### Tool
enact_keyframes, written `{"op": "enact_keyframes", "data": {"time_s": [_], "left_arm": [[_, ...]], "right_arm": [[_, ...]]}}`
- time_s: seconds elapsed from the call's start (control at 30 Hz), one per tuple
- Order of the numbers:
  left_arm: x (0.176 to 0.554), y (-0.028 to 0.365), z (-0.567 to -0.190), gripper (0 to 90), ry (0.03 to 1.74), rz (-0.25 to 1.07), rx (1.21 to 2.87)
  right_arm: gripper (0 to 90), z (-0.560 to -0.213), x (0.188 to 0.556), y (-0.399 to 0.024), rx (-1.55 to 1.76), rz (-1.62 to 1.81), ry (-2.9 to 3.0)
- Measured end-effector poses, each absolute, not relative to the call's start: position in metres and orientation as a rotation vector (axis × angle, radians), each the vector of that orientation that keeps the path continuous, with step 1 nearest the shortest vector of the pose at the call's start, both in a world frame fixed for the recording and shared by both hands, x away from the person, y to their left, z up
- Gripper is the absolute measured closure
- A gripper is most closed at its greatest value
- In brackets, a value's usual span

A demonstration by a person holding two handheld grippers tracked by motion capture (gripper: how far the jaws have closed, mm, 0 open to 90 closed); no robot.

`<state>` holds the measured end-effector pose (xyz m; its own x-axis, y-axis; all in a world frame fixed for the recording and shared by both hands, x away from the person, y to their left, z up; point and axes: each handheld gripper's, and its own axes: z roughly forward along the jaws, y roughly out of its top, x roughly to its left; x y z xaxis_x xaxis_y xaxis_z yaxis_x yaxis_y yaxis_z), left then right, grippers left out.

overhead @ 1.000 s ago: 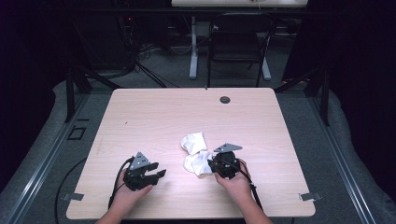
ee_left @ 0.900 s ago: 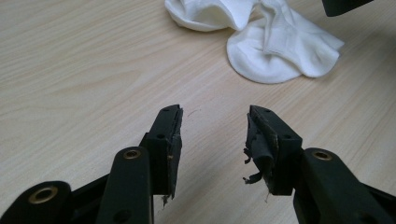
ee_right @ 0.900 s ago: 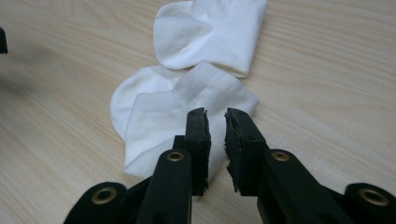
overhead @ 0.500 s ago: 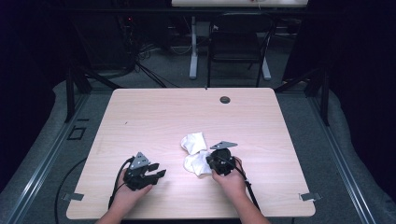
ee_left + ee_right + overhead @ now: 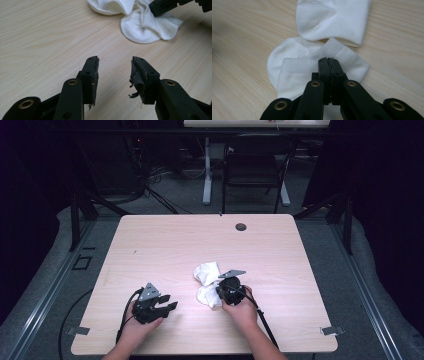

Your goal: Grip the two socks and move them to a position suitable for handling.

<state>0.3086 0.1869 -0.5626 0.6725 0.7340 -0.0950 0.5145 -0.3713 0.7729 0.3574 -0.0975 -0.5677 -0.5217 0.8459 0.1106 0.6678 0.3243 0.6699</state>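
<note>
Two white socks lie mid-table, one partly over the other. The far sock (image 5: 207, 271) (image 5: 332, 17) lies flat. The near sock (image 5: 206, 296) (image 5: 287, 65) (image 5: 145, 30) is bunched, and my right gripper (image 5: 217, 293) (image 5: 328, 60) is shut on its ribbed cuff, the fabric puckered at the jaw tips. Left of the socks my left gripper (image 5: 172, 306) (image 5: 115, 65) rests low over bare wood. It is open with nothing between its worn pads (image 5: 137, 75); its jaws have just closed a little.
The light wooden table (image 5: 200, 240) has a round cable hole (image 5: 241, 226) near its far edge. A dark chair (image 5: 252, 165) and cables stand on the floor beyond. Cables trail from both grippers toward the near edge.
My right gripper has shifted slightly left onto the near sock. The left hand has stayed where it was.
</note>
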Motion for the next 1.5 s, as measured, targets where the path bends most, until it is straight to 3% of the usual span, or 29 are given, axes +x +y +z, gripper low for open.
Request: {"op": "enact_keyframes", "data": {"time_s": [0.9,1.17,1.5], "left_arm": [[0.306,0.183,-0.562,58.3,0.954,0.321,2.061],[0.304,0.176,-0.563,63.3,0.924,0.280,2.077],[0.297,0.163,-0.564,78.0,0.867,0.243,2.116]], "right_arm": [[90.0,-0.577,0.325,-0.094,1.225,1.072,2.433],[90.0,-0.577,0.315,-0.093,1.187,1.093,2.462],[90.0,-0.577,0.305,-0.086,1.130,1.104,2.509]]}}
